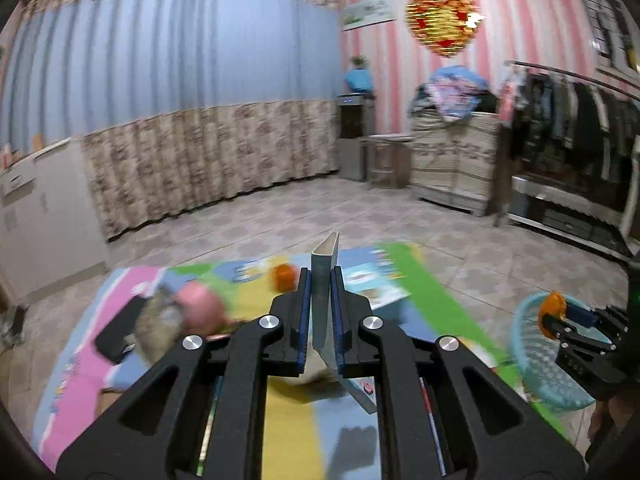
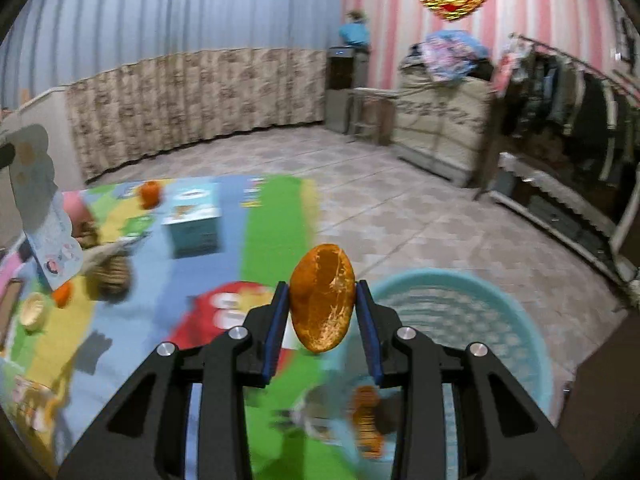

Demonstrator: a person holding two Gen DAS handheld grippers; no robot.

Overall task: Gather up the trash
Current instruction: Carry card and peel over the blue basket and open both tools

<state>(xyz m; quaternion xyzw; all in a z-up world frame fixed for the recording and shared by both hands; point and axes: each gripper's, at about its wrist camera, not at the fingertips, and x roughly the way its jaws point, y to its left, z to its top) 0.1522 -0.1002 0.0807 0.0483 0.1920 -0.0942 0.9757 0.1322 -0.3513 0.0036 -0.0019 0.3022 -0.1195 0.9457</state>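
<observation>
My left gripper (image 1: 320, 276) is shut on a flat grey-blue wrapper (image 1: 325, 264) that sticks up between its pads, above the colourful play mat (image 1: 288, 420). The same wrapper (image 2: 52, 232) shows at the left edge of the right wrist view. My right gripper (image 2: 322, 292) is shut on an orange peel (image 2: 322, 300), held just left of the light blue basket (image 2: 500, 320). In the left wrist view the right gripper (image 1: 554, 320) with its peel (image 1: 552, 307) hangs over the basket (image 1: 532, 368). An orange scrap (image 2: 366, 420) lies low in the picture, blurred.
On the mat lie another orange piece (image 2: 149, 194), a light blue box (image 2: 192, 220), a pink object (image 1: 200, 304) and a black item (image 1: 116, 332). Tiled floor (image 2: 400, 208) stretches beyond, with a clothes rack (image 1: 580, 120), drawers and curtains along the walls.
</observation>
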